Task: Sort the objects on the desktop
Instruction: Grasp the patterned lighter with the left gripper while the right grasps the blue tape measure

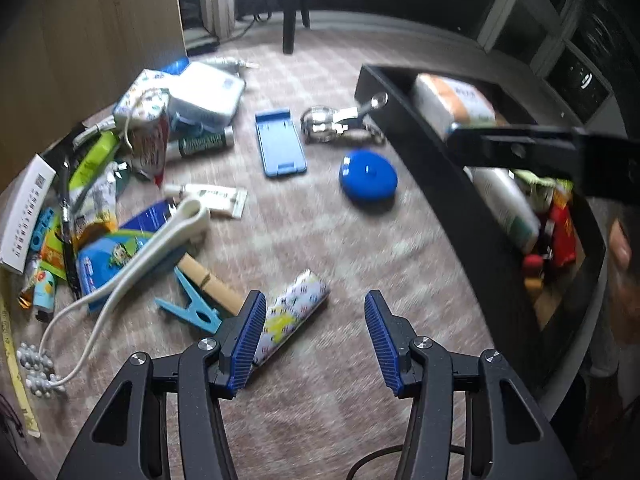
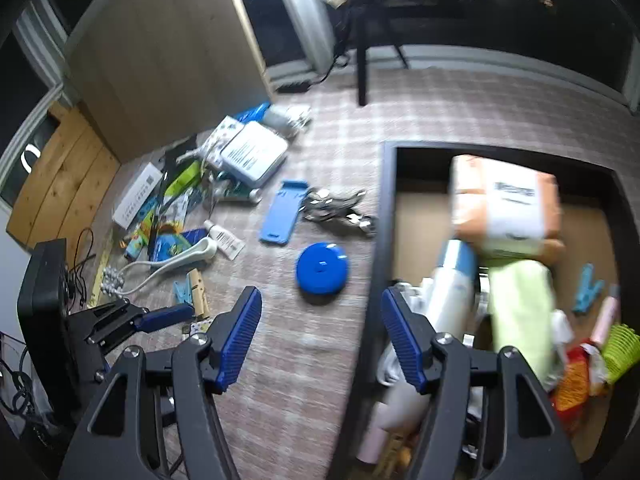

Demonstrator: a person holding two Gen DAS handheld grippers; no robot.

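Our left gripper [image 1: 315, 326] has its fingers [image 1: 252, 336] spread with nothing between them; they hang over the checked cloth of the worktop [image 1: 320, 240], and a patterned tube [image 1: 294, 316] lies just beside the left finger, partly hidden behind it. Our right gripper [image 2: 321, 330] is released too — its fingers [image 2: 240, 332] stand wide apart and empty, one over the cloth, the other over the near wall of the black box [image 2: 380, 208].

Ahead of both we see a round blue disc [image 1: 368, 180] alone on the cloth, with a blue phone stand [image 1: 280, 142] and a heap of shiny metal tools [image 1: 340, 120] farther on. To the left lies the unsorted pile — a white long-handled massager [image 1: 152, 248], a light blue clip [image 1: 192, 304] touching a wooden peg [image 1: 208, 280], tubes, packets and a white carton [image 1: 24, 216]. Inside the box we make out an orange-and-white pack [image 2: 504, 204], a white-and-blue bottle [image 2: 448, 284] and a pale green pack [image 2: 524, 312], all blurred.
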